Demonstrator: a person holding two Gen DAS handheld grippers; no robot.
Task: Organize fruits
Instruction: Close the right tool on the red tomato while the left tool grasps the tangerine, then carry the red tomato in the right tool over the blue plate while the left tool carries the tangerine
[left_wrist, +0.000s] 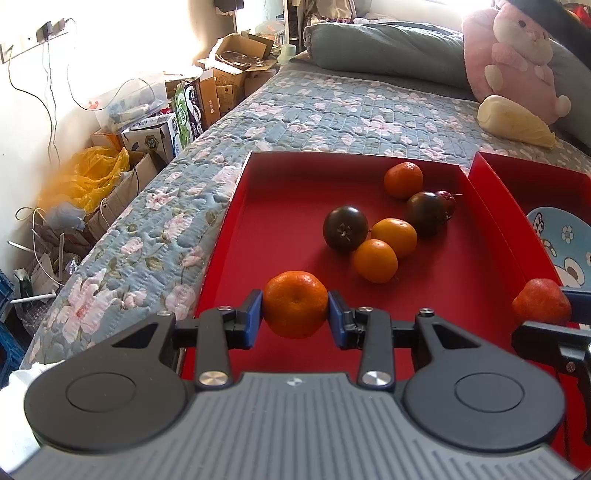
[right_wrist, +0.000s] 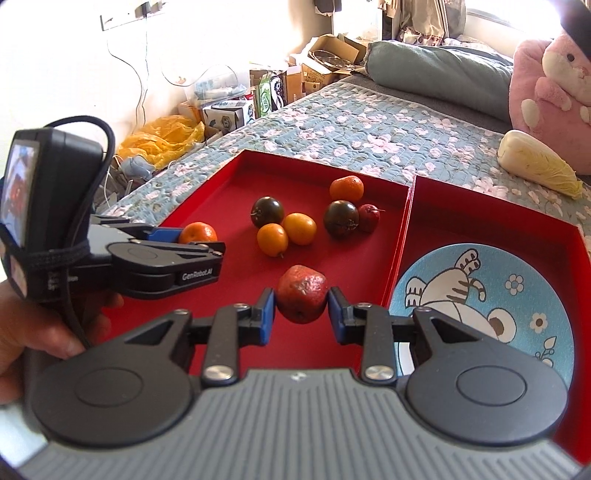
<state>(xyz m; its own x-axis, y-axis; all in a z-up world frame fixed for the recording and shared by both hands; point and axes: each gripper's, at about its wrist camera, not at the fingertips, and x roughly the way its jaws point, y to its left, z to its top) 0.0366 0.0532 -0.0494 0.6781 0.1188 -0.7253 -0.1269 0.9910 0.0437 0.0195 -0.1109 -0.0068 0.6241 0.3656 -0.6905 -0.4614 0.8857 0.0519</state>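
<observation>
The left tongs (left_wrist: 295, 317) pinch a tangerine (left_wrist: 295, 304) over the near end of the red tray (left_wrist: 258, 221). The right tongs (right_wrist: 302, 314) pinch a reddish fruit (right_wrist: 303, 297) over that tray's right side. Beyond both, six loose fruits (right_wrist: 301, 229) lie on the tray; right of it sits a second red tray (right_wrist: 498, 218) holding a blue plate (right_wrist: 517, 295).

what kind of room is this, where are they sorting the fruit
Most likely a bedroom in a home. The red trays sit on a bed with a floral quilt, a grey pillow and a pink plush toy at its far end. Cardboard boxes are piled along the wall beside it.
</observation>
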